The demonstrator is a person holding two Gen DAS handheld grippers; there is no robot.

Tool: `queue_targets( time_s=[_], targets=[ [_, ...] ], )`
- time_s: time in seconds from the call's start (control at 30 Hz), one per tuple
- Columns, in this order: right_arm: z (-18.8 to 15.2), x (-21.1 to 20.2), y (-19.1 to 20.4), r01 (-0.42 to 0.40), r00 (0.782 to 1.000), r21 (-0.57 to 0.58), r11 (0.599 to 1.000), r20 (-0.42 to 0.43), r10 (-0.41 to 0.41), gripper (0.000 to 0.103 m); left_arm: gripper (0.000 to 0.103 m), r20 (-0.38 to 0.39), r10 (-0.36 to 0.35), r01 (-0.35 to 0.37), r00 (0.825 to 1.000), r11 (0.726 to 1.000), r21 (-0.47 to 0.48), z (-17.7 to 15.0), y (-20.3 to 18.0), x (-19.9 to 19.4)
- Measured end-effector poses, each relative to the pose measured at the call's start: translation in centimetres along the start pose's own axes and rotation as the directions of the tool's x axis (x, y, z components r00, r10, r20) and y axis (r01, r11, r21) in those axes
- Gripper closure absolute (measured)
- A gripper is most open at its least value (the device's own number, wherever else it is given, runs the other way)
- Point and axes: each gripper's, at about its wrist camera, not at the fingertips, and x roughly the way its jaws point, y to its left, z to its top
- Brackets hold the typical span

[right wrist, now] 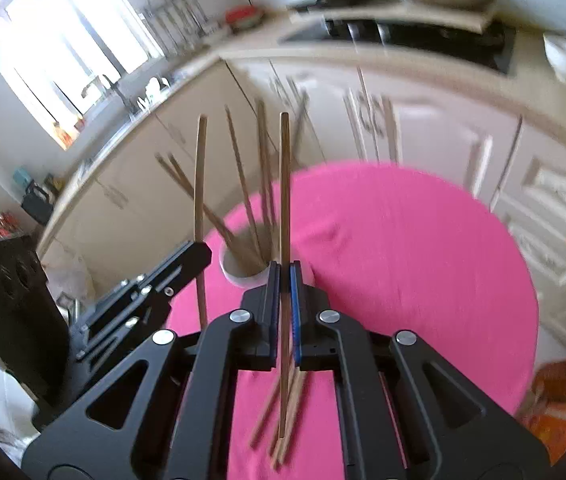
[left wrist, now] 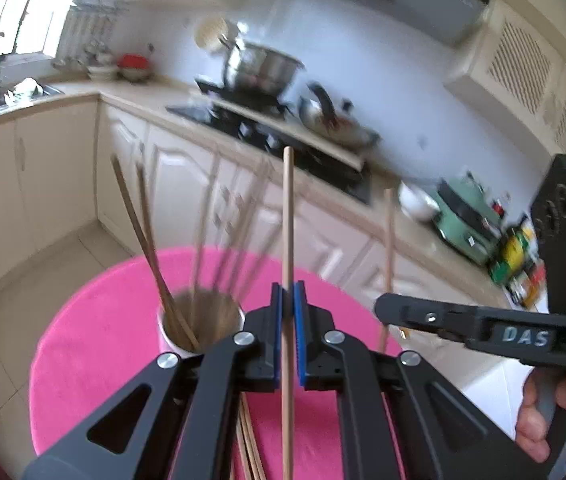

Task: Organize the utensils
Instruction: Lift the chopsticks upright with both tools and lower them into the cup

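Both tongs are clamped, my left gripper [left wrist: 287,300] on a pale chopstick [left wrist: 287,216] and my right gripper [right wrist: 284,280] on a darker chopstick [right wrist: 284,184], above the pink table [right wrist: 423,248]; several already stand in the white cup [left wrist: 171,340], while loose chopsticks [right wrist: 287,412] remain on the cloth, so I judge it partway.

Daylight floods in from the bright, overexposed window [left wrist: 7,12] at upper left — blown to white in both views. Fisheye bending curves the cream cabinets [right wrist: 435,136], dark vignetting rims the corners, and motion blur smears the background — the black jaws stay sharp.
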Motion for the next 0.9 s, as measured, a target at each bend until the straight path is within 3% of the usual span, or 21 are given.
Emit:
queue_targets(
  time_s=[0.17,0.3,0.63,0.9],
  targets=[
    [2.7,0.1,1.5,-0.028,0.994,-0.047,0.999,0.106,0.033,0.098,0.097,0.102,0.043,-0.039,0.994,0.998,-0.045,2.6,1.4,0.1],
    [4.7,1.0,2.5,-0.049,0.984,-0.073,0.996,0.168,0.06,0.098,0.097,0.166,0.032,-0.015,0.986,0.995,-0.103,3.9,2.9,0.8],
    [6.1,4.6,3.2,-0.068,0.967,-0.147,0.987,0.232,0.101,0.098,0.097,0.319,0.139,-0.1,0.937,0.985,-0.138,4.0,4.8,2.6],
    [5.3,6.2,3.5,-0.07,0.96,-0.224,0.972,0.249,0.127,0.098,0.097,0.385,0.224,-0.173,0.895,0.971,-0.163,2.8,5.3,4.0]
  ],
)
